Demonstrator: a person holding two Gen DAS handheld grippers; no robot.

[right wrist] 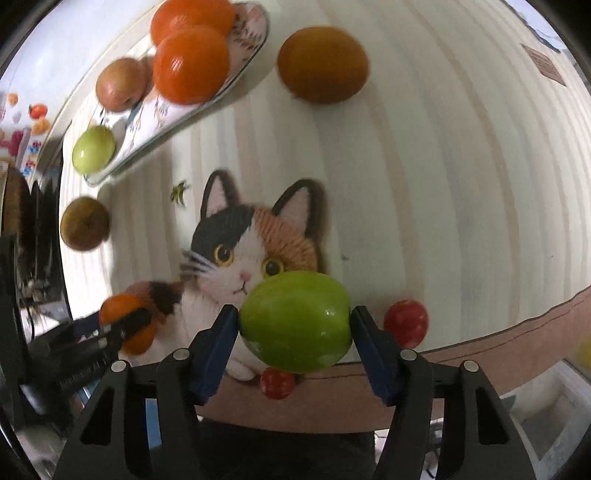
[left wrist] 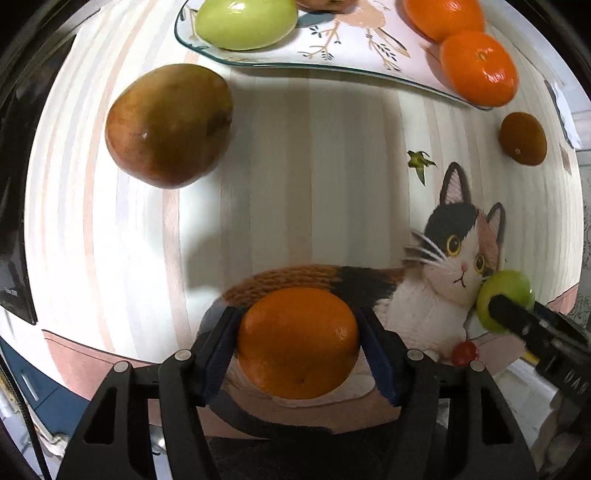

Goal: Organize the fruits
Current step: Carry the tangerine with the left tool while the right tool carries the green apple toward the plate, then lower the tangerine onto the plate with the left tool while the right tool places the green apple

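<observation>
A table under a pale striped cloth (left wrist: 314, 147) with a printed calico cat (right wrist: 251, 251) carries a decorated glass plate (left wrist: 332, 55) at the far side. Directly on the cloth lie a mango (left wrist: 170, 123) at far left, a small brown fruit (left wrist: 523, 138) at right, and two cherry tomatoes (right wrist: 406, 323) (right wrist: 277, 384) near the front edge.

An orange (left wrist: 298, 341) is gripped between the left fingers (left wrist: 218, 354); a green fruit (right wrist: 295, 320) is gripped between the right fingers (right wrist: 373, 354). Two oranges (left wrist: 476, 64) and a green fruit (left wrist: 245, 22) are seen on the plate (left wrist: 332, 48); a mango (left wrist: 170, 123) lies beside it.
</observation>
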